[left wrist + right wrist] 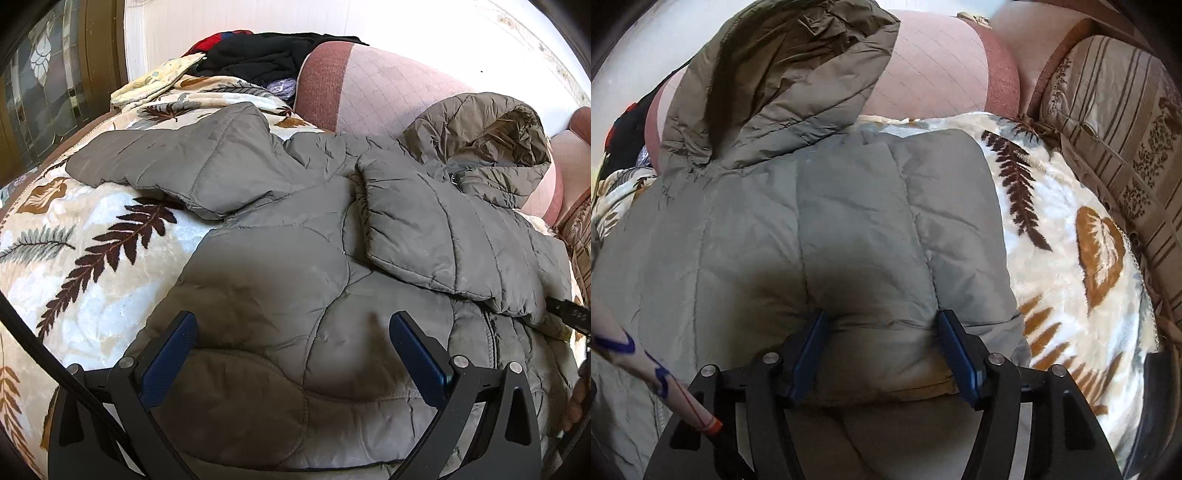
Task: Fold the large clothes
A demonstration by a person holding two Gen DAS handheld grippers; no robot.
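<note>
No words, numbers, labels or brand names can be read in either view; just left of the right claw [882, 354], a pale tube [653, 373] has blue squiggles on it, but they do not make any letters that can be told.

Left of the jacket [295, 258], open leaf-print blanket [92, 266] is lying free; behind it the sofa backrest [388, 96] and clothes pile [258, 55] are blocking, a striped cushion [1119, 122] crowding its right.

One jacket [295, 258], one blanket [92, 258], two grippers: left gripper [291, 332], right gripper [882, 328].
</note>
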